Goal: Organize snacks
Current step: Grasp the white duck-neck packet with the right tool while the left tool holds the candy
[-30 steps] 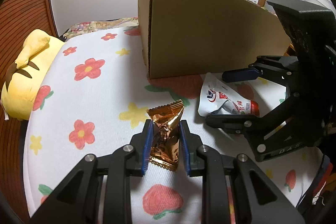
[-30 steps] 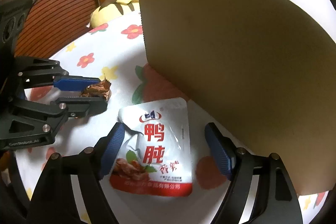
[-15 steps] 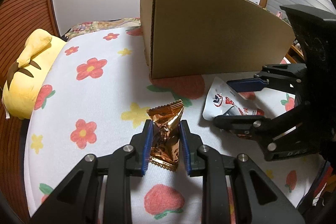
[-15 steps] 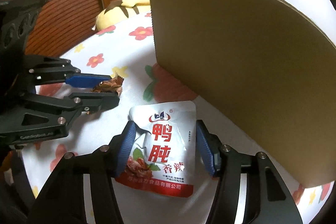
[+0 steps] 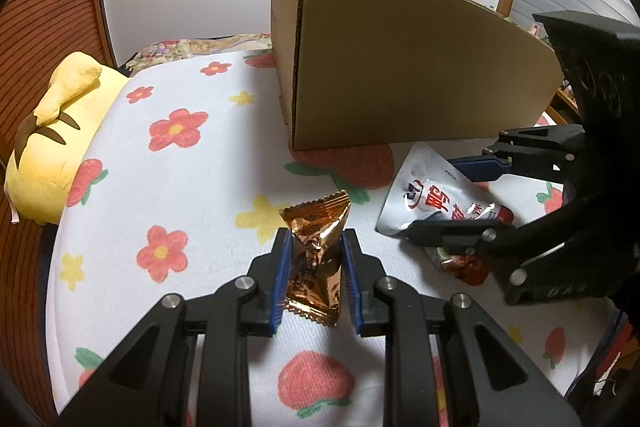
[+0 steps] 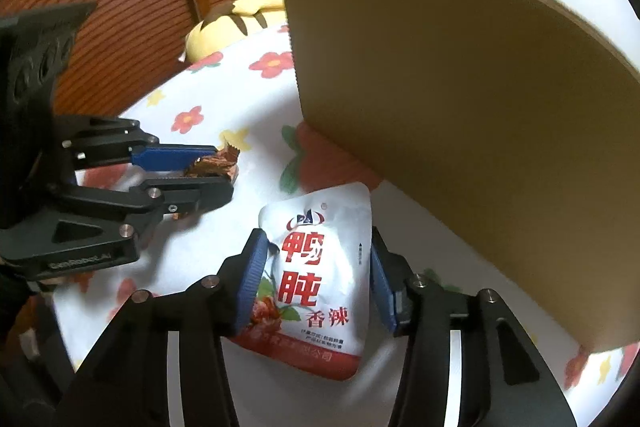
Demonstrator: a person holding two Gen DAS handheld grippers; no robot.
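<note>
Snacks were two in number, one in each gripper. A bronze foil packet (image 5: pixel 316 259) with crimped, saw-toothed ends and a creased, shiny skin stood between the blue pads (image 5: pixel 280 279) of the left gripper (image 5: pixel 314 281), which were pressed against its two sides; its upper end flared out above the fingertips and its lower end hung over the flowered cloth (image 5: pixel 192 187). From the right wrist view the same packet (image 6: pixel 214 167) showed as a crumpled brown edge poking from that gripper (image 6: pixel 208 171).

A white pouch (image 6: pixel 316 279) with large red Chinese characters, a small blue-and-red emblem near its top, a picture of reddish food with green leaves at lower left and a red band along the bottom sat between the blue pads (image 6: pixel 252 287) of the right gripper (image 6: pixel 316 283), which were closed against its edges so that its face bulged slightly. In the left wrist view the pouch (image 5: pixel 436 199) appeared tilted, held in the right gripper (image 5: pixel 452 195), just in front of the cardboard box (image 5: pixel 400 75).

That box stood on the cloth, its plain brown side facing both cameras, its top edge above the level of both snacks. A yellow plush toy (image 5: pixel 52 147) with brown stripes lay at the cloth's left edge, well apart from the packet.
</note>
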